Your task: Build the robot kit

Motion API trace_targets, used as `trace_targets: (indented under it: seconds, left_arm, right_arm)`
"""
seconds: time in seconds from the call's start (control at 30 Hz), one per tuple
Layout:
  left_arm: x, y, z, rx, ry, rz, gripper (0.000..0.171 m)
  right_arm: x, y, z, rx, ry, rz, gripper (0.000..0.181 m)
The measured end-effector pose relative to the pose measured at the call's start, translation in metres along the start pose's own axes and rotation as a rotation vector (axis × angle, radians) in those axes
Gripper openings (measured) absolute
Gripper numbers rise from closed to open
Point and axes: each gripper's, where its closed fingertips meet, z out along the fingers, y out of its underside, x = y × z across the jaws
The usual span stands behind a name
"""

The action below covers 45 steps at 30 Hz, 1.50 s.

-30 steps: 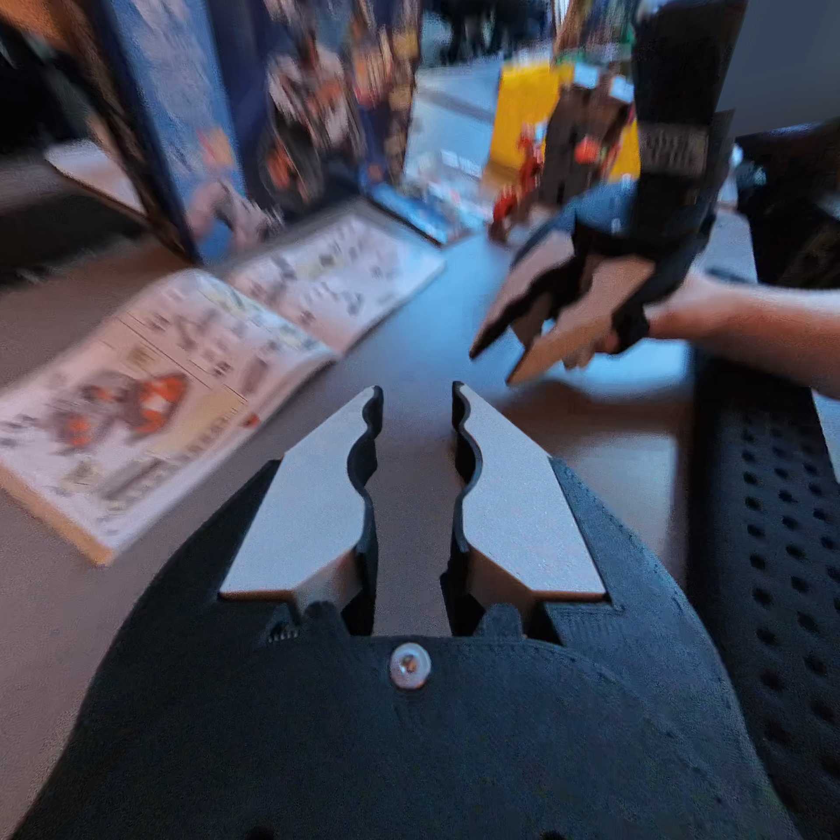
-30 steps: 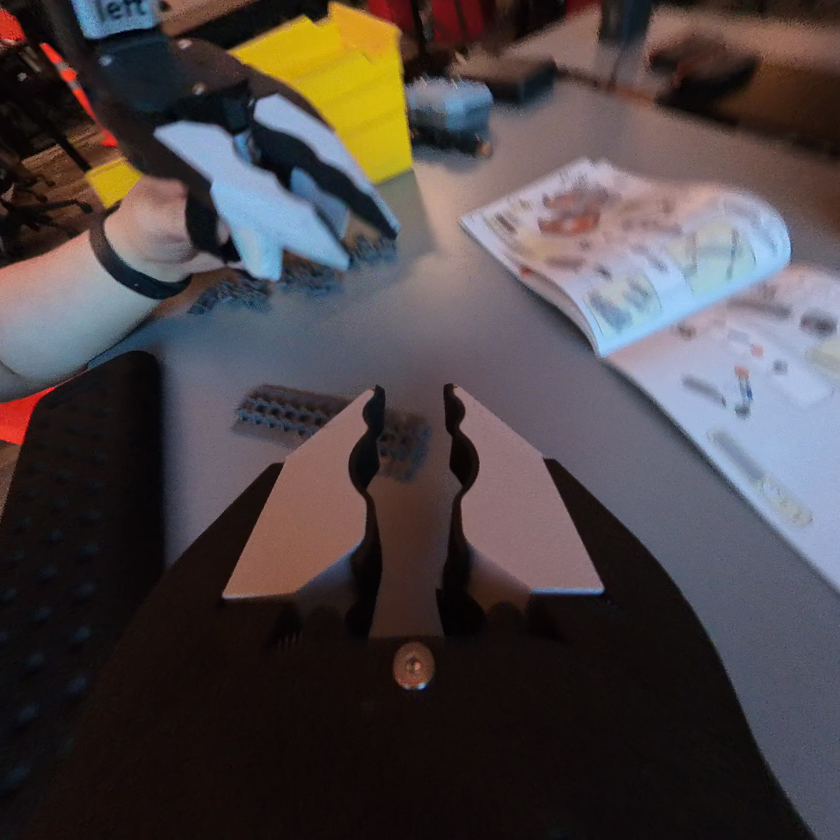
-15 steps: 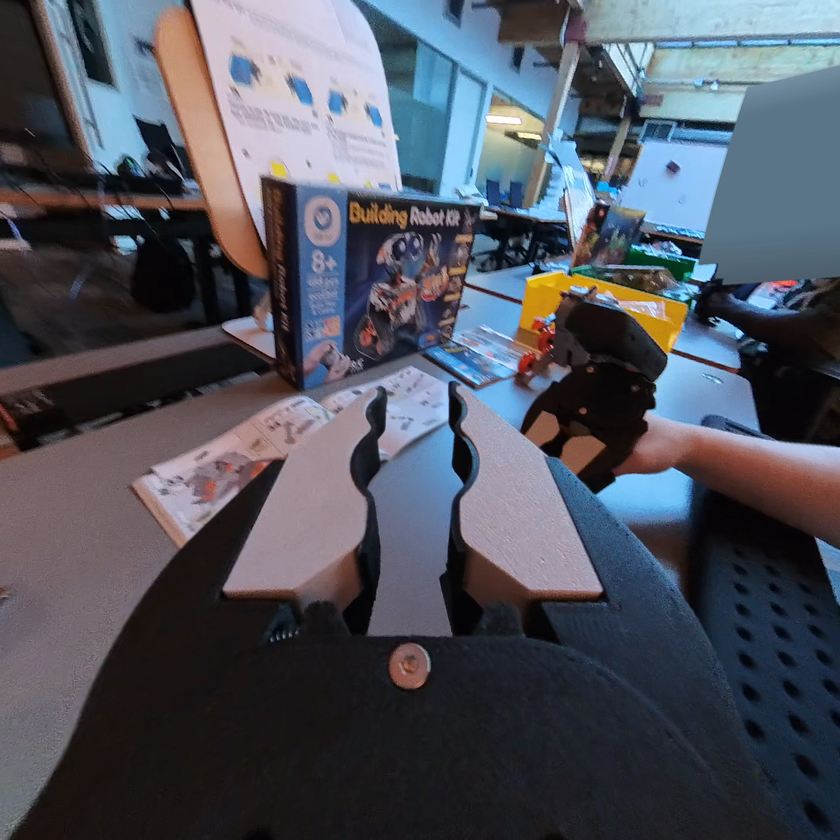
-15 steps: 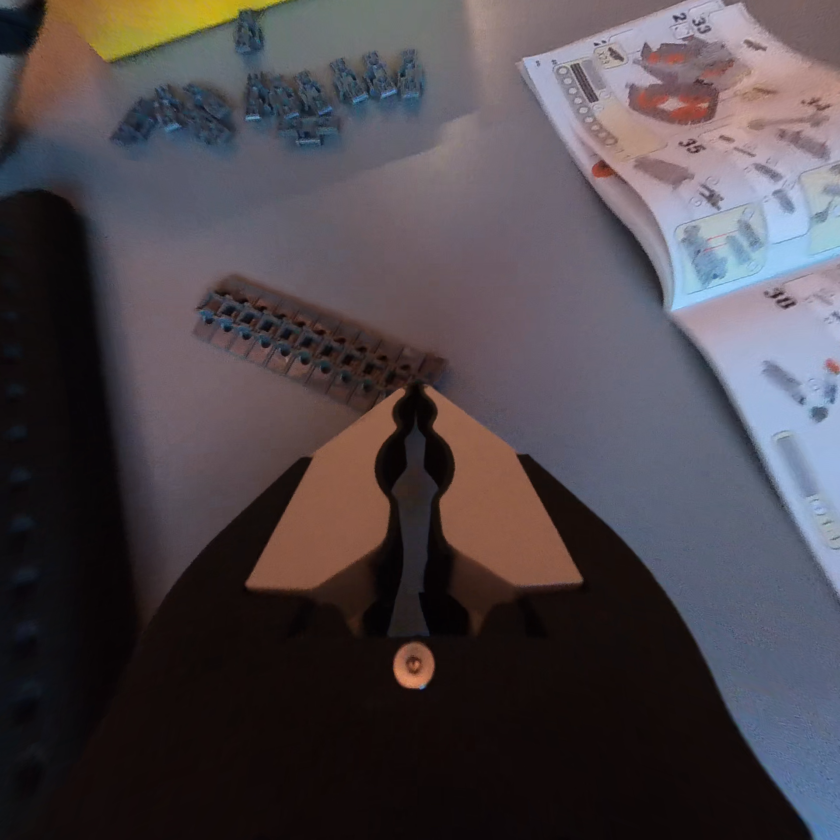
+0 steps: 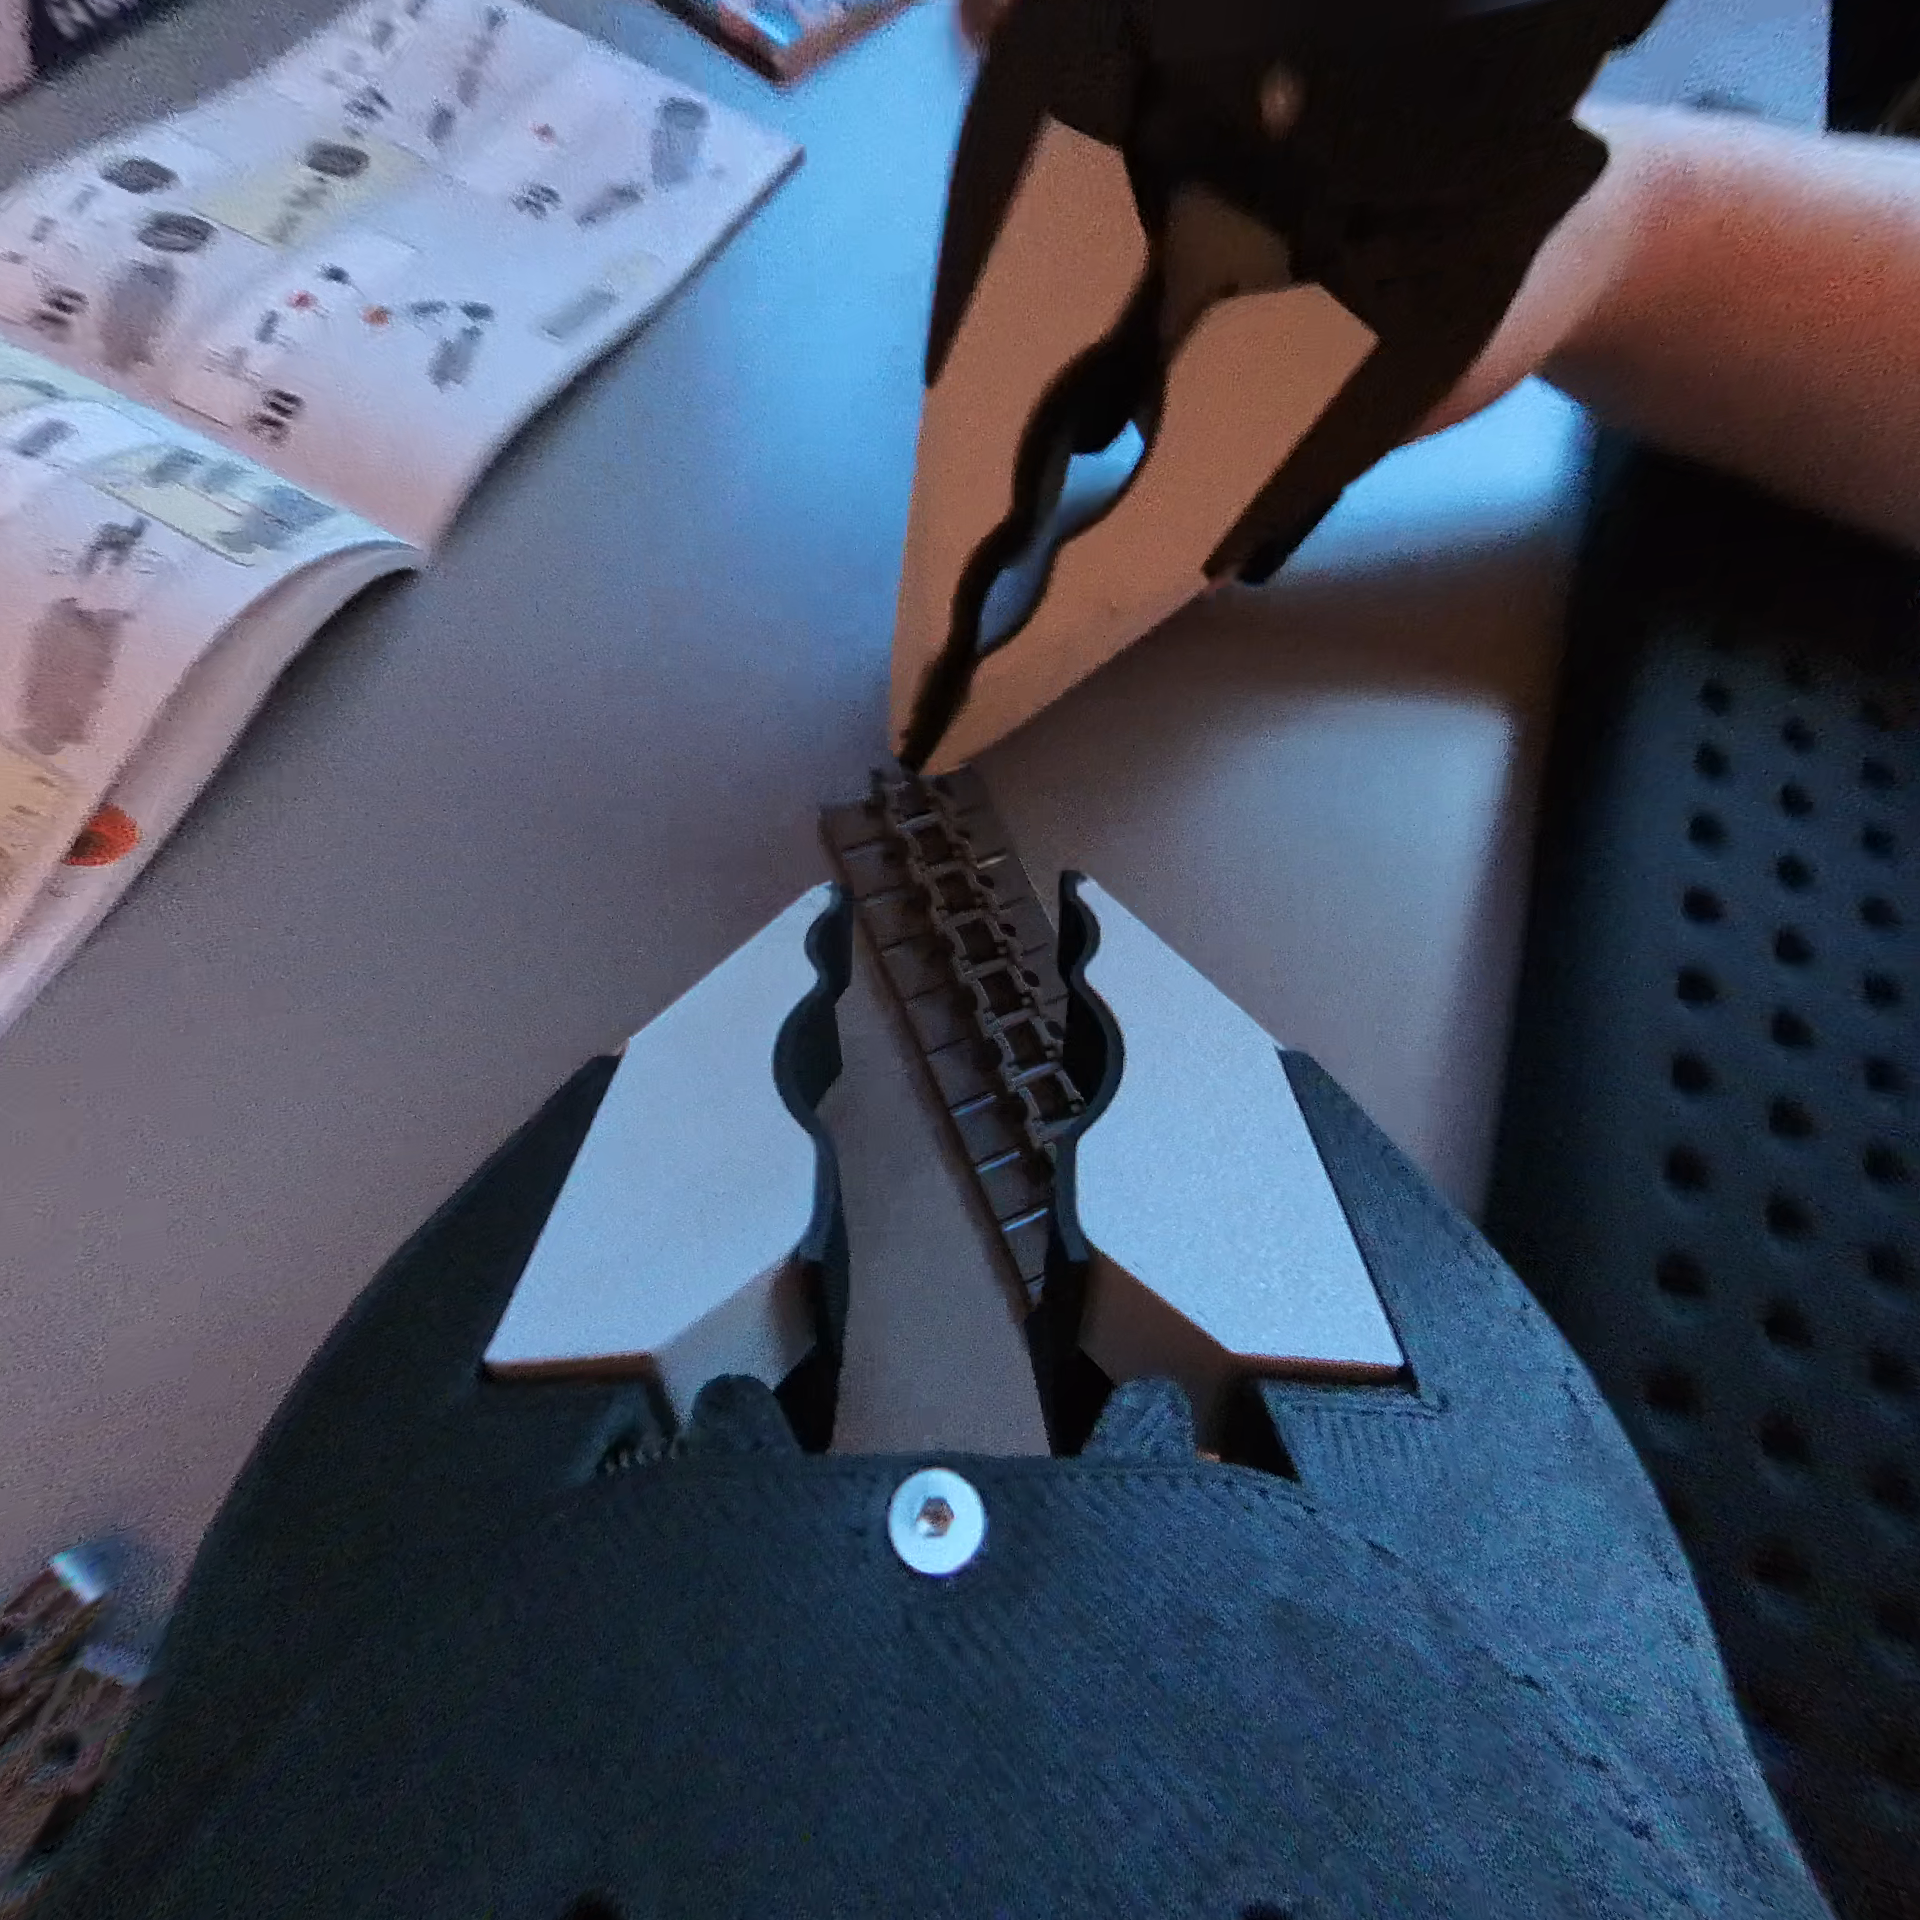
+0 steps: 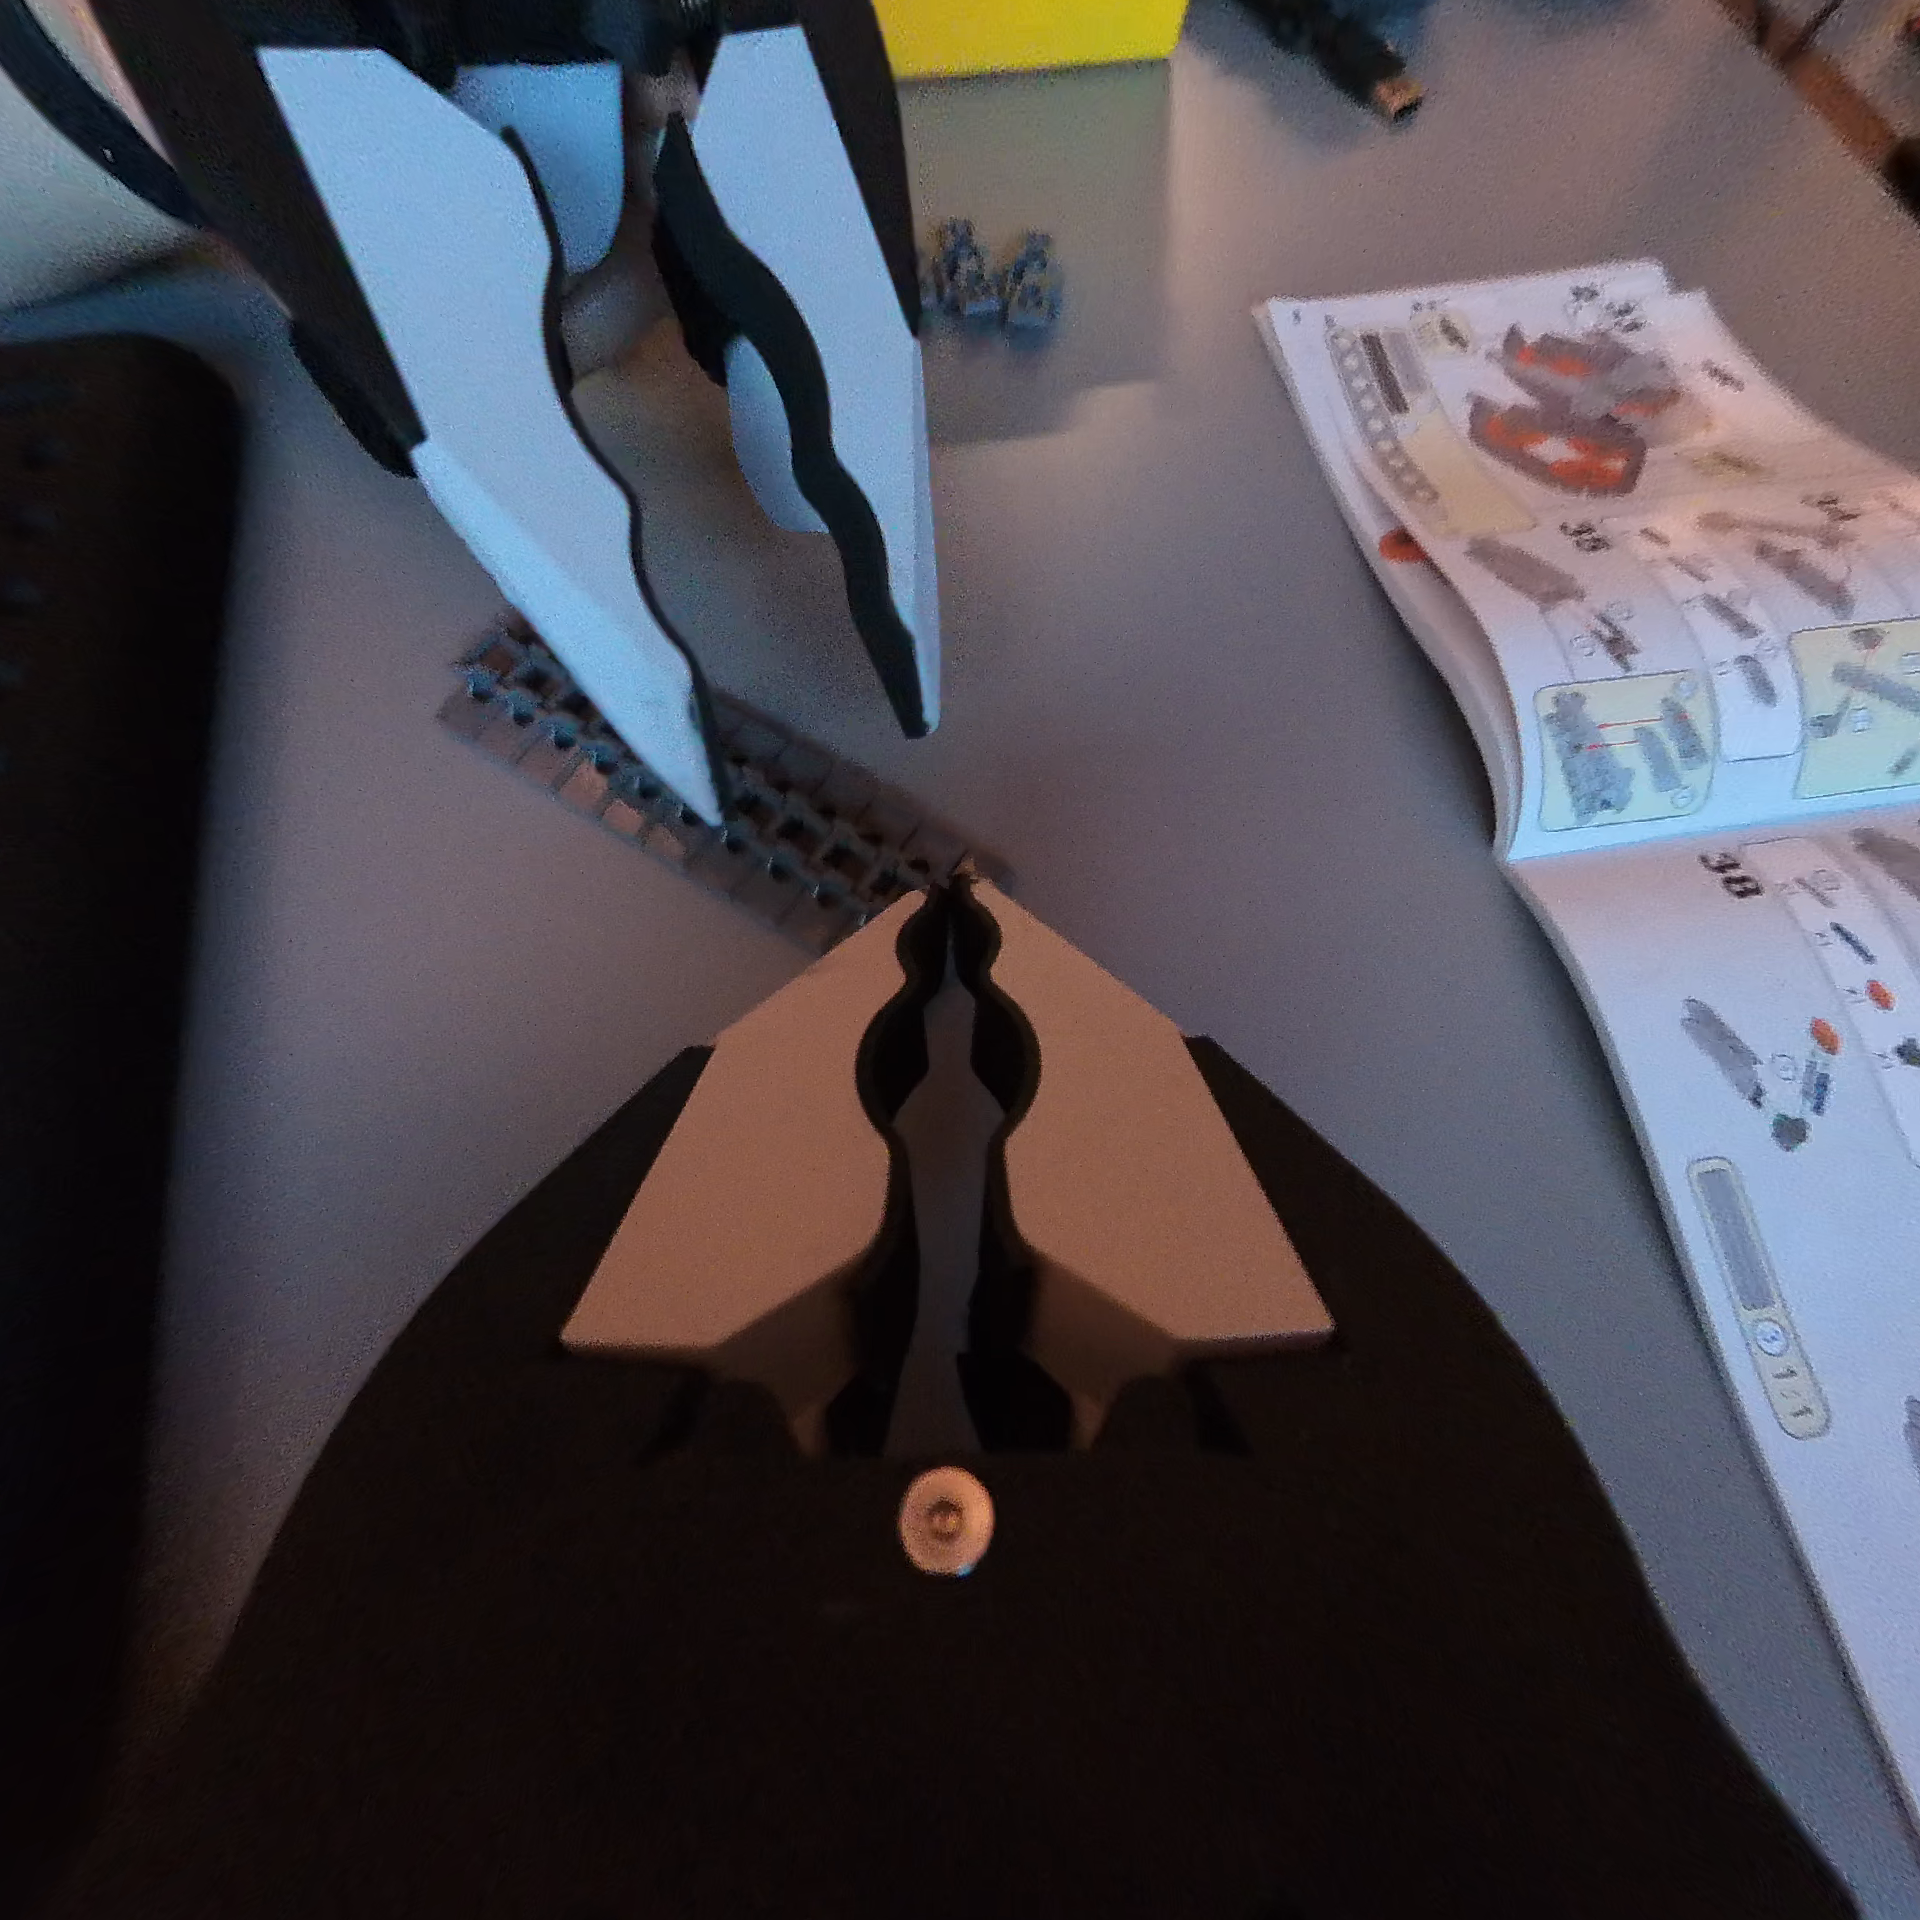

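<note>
Left wrist view: the left gripper (image 5: 945,904) stands open over a grey track strip (image 5: 961,997) on the table (image 5: 520,935). The right gripper (image 6: 956,888) pinches the strip's end, closed. A yellow bin (image 6: 1029,31) stands behind; its contents are not visible.

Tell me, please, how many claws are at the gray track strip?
2. The right claw is shut at one end of the strip; the left claw is open over its middle, with one finger on it.

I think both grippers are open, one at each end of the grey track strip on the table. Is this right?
Only one detail is off: the right gripper is shut, its tips at one end of the grey track strip, as the right wrist view shows. The left gripper is open.
</note>
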Motion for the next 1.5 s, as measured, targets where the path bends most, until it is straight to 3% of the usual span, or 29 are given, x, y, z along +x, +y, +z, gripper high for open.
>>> trace_targets:
  seconds: [0.17,0.4,0.47,0.67,0.87,1.17,1.27,1.4,1.5]
  left_arm:
    - [-0.003,0.015,0.014,-0.074,-0.043,0.072,0.035]
    - [-0.024,0.017,0.005,-0.083,-0.151,0.161,0.039]
    - [-0.024,0.018,0.002,-0.083,-0.139,0.169,0.036]
    - [-0.018,0.011,-0.001,-0.037,-0.106,0.180,0.031]
    - [-0.024,0.011,0.001,-0.032,-0.133,0.172,0.031]
    - [-0.023,0.014,0.004,-0.047,-0.128,0.164,0.030]
    - [-0.023,0.015,0.005,-0.058,-0.128,0.164,0.030]
    - [-0.022,0.016,0.006,-0.059,-0.126,0.165,0.030]
    - [-0.021,0.016,0.007,-0.060,-0.125,0.167,0.030]
  right_arm:
    - [-0.004,0.011,0.002,-0.060,-0.034,0.064,0.000]
    - [-0.018,0.015,-0.004,-0.053,-0.104,0.264,0.000]
    - [-0.025,0.014,-0.004,-0.052,-0.139,0.247,0.000]
    - [-0.010,-0.001,-0.021,0.046,-0.047,0.116,0.010]
    - [-0.013,0.003,-0.012,-0.002,-0.030,0.227,0.016]
    - [-0.018,0.013,-0.001,-0.098,0.030,0.150,0.016]
    - [-0.019,0.012,0.000,-0.099,0.034,0.160,0.005]
    - [-0.018,0.014,0.001,-0.116,0.042,0.189,0.015]
    - [-0.020,0.005,-0.002,-0.069,0.019,0.238,0.012]
